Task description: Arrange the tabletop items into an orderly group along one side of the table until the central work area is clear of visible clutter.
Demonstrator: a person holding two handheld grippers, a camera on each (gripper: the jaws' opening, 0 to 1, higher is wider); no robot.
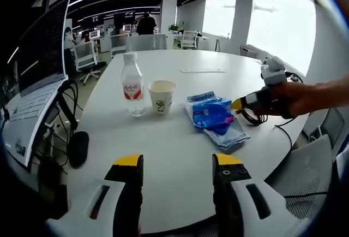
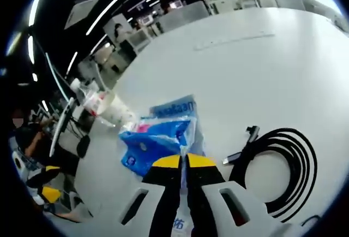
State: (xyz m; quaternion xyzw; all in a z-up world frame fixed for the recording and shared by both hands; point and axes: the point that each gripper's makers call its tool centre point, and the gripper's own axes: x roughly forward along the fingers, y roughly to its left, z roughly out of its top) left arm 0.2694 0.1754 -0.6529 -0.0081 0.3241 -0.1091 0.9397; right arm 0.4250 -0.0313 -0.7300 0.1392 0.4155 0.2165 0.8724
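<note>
Two hand-held grippers: left [image 1: 177, 163] wide over bare table [image 1: 180, 193], right [image 2: 182, 161] pinching tissue pack [image 2: 155, 141].

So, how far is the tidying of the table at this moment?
Partly done. The water bottle and paper cup already stand side by side. In hand: the right tool is closed at the edge of the blue tissue packs, which lie beside the cup. Left: the coiled black cable lies apart from the group, untouched. The left tool hangs open over bare table.
</note>
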